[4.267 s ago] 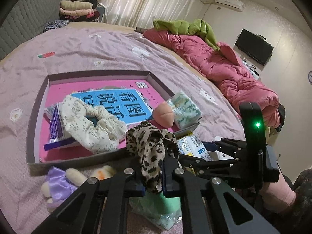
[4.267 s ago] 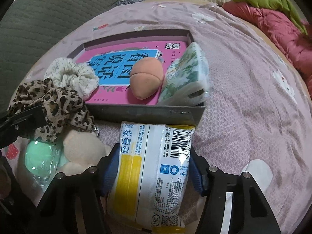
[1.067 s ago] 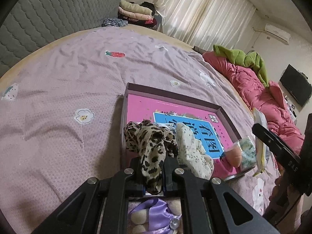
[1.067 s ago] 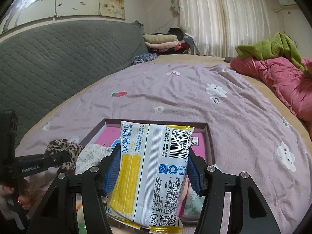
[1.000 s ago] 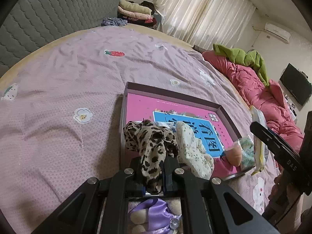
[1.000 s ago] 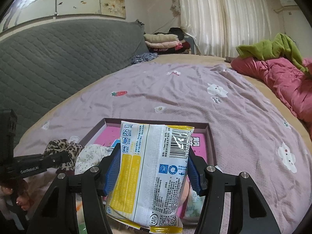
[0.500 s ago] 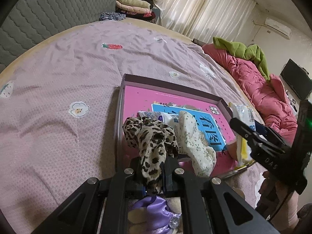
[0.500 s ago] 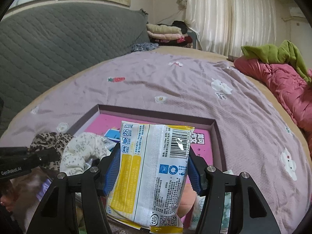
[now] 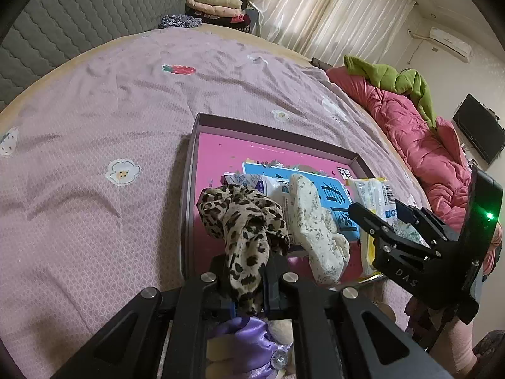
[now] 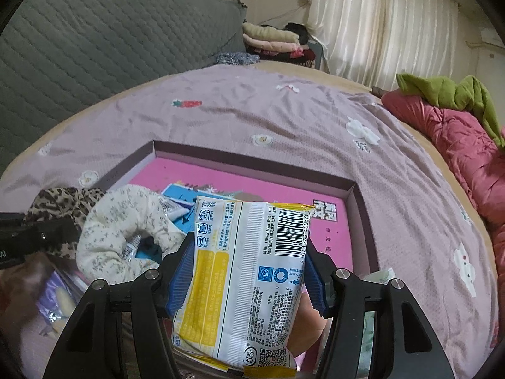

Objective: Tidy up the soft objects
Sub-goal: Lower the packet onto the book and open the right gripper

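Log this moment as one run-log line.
left gripper: shut on leopard scrunchie | right gripper: shut on tissue pack | both over tray

Leopard-print scrunchie [image 9: 243,221], white-and-yellow packet [image 10: 249,271], seemingly floral cream scrunchie [image 9: 315,227].

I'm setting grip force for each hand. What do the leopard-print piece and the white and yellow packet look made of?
Leopard-print piece: soft woven or satin-like fabric, matte, gathered in folds, likely a scrunchie; it bunches between the left jaws. White and yellow packet: thin glossy plastic film, printed with a barcode, crimped seams; it looks soft-filled, contents unseen.
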### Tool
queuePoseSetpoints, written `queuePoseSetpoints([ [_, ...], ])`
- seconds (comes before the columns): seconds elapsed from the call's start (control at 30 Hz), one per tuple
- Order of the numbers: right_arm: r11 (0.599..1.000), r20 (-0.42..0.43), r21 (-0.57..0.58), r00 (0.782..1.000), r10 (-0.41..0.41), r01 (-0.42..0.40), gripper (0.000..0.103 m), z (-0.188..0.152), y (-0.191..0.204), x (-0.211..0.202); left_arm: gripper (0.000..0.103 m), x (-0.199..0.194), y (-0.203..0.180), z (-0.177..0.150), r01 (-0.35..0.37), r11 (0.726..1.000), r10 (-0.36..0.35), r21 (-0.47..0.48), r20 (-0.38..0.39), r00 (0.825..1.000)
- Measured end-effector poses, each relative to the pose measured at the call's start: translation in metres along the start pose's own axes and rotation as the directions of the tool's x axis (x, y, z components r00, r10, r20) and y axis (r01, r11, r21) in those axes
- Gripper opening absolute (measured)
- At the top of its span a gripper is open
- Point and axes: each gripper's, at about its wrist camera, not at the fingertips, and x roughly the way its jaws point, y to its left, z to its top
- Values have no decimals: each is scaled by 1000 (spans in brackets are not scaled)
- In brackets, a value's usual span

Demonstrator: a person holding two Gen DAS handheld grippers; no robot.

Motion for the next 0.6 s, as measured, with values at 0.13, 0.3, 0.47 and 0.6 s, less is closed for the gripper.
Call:
queuePoseSetpoints([
  [0.13, 1000, -11, -28, 1000, -2, 2, 63, -1, 5, 3, 11, 2, 0, -1, 3, 1000, -3, 0, -7, 1000],
  [0.3, 995, -32, -97, 999, -11, 8, 63, -3, 16, 6, 11, 2, 0, -1, 5, 1000, -5, -3, -10, 1000],
  [0.47, 983, -46, -181, 998, -35, 27, 64, -5, 30, 8, 11, 2, 0, -1, 6, 1000, -6, -3, -11, 1000],
  [0.6, 976, -52, -217, 998, -45, 33, 65, -6, 34, 8, 11, 2, 0, -1, 6, 1000, -6, -4, -11, 1000],
])
